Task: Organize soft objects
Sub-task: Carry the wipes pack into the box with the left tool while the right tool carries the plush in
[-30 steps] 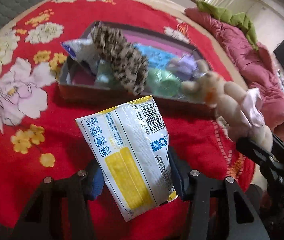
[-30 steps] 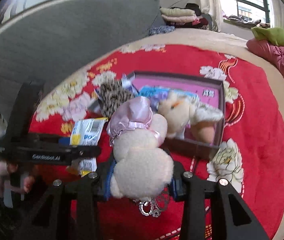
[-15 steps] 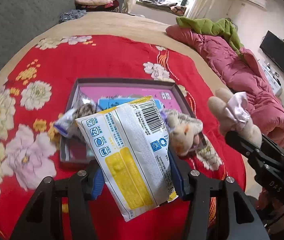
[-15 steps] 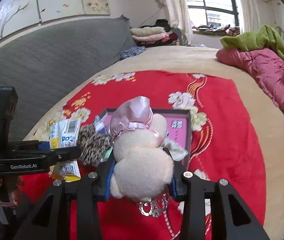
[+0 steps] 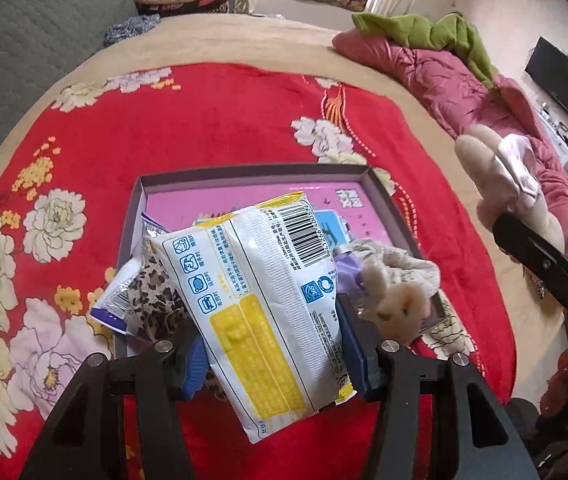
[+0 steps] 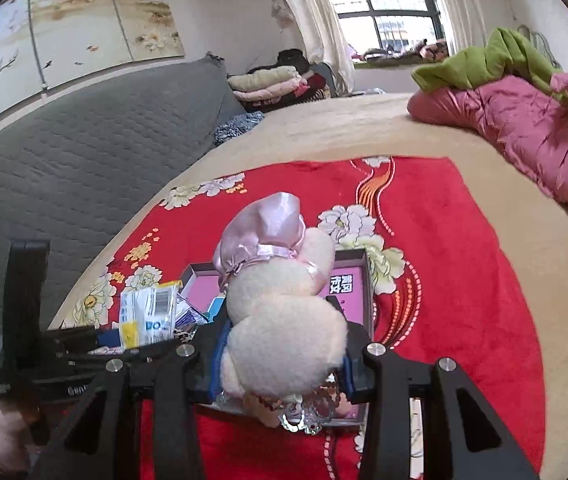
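Note:
My left gripper is shut on a white and yellow wipes pack and holds it above the near end of a shallow box with a pink floor. The box holds a leopard-print soft piece, a small plush animal and some packets. My right gripper is shut on a cream plush toy with a pink satin bonnet, held above the box. The plush and right gripper also show at the right of the left wrist view.
The box lies on a red floral blanket over a beige bed. A pink quilt with a green cloth lies along the right side. A grey padded headboard is at the left, folded clothes beyond.
Both grippers have risen and pulled back from the box with their loads still held. The box now appears lower and farther, with more of the room in view.

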### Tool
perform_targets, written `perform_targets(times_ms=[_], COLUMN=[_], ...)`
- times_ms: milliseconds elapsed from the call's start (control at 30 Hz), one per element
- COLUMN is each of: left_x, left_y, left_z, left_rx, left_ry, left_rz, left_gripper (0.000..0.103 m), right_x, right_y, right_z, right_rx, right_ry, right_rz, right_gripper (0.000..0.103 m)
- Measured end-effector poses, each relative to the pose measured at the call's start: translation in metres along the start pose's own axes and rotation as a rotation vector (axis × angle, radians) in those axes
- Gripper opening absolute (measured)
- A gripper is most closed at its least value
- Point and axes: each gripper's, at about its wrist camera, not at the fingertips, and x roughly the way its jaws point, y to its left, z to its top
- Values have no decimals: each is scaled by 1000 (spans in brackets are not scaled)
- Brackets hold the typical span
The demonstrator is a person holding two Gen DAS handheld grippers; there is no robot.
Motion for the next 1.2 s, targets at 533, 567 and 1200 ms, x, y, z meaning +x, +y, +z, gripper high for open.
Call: perform_targets(times_ms=[533, 567, 1200], left_x=[42, 44, 26], left_y=[6, 6, 15], left_z=[-13, -14, -13], left_rx=[-3, -1, -69], left_ry=[36, 36, -80], left_rz=[26, 31, 11], left_gripper=[58, 58, 77], right_x=[81, 84, 61], right_y=[-17, -18, 2], right_z=[-41, -45, -30], right_rx=[24, 23, -93], right_ry=[223, 227, 109], right_rz=[-84, -92, -107], right_gripper=[44, 44, 71])
